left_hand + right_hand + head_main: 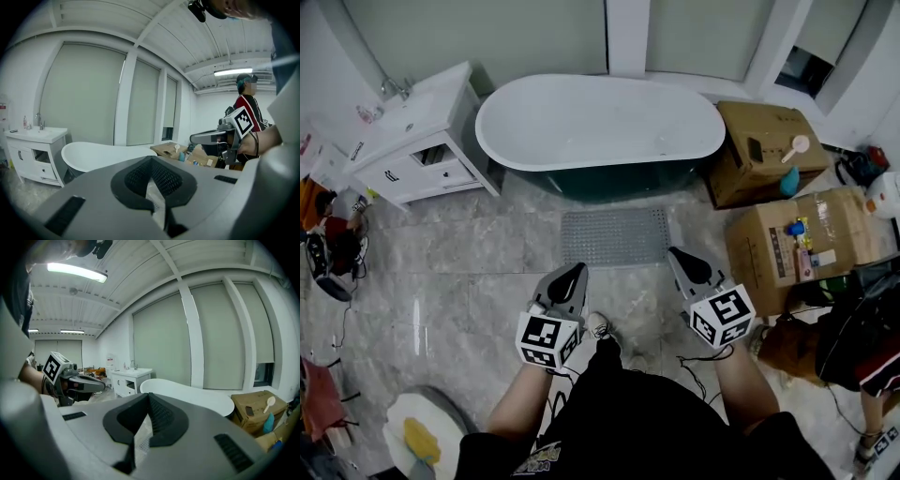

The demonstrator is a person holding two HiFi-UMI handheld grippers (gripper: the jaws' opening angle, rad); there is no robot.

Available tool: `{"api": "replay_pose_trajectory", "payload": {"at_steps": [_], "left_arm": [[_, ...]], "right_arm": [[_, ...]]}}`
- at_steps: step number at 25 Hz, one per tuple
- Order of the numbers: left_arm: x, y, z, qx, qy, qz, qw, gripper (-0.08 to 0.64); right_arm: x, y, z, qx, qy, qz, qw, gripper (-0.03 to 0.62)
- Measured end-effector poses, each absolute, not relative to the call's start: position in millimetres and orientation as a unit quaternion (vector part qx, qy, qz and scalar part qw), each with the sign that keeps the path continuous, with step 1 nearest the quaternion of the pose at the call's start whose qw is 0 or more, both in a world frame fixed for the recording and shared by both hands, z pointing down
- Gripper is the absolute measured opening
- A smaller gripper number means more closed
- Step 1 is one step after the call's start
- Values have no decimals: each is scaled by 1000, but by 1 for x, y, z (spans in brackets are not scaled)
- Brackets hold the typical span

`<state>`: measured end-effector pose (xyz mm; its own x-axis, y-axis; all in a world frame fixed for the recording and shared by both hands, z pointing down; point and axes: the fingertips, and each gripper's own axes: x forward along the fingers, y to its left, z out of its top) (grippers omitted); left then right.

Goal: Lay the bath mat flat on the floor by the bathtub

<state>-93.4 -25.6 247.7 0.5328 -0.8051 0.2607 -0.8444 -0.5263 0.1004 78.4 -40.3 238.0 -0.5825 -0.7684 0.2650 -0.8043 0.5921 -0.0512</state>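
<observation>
Two jaw pairs together, empty: your left gripper [570, 277], right gripper [684, 258]. Mat [614, 236] flat by tub [600, 122]. Risk: your shoe [598, 325] scuffing mat edge, bunching it.

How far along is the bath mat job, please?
Done: the grey bath mat lies flat on the floor beside the bathtub. In hand: nothing; the left claw and right claw are both shut and empty. Left: apparently nothing.

The left gripper [571, 274] and right gripper [680, 255] are held out ahead, side by side and apart, tipped slightly down. Each has its 2 jaws together, empty.
</observation>
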Motion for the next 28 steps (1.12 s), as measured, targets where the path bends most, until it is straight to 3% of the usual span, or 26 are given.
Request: {"api": "replay_pose_trajectory", "payload": {"at_steps": [11, 28], "left_arm": [[-75, 103, 251, 843, -516, 94, 118, 14], [-116, 181, 236, 844, -516, 98, 107, 14]], "right_arm": [[108, 74, 256, 423, -895, 106, 98, 17], [64, 143, 246, 437, -890, 104, 71, 17]]}}
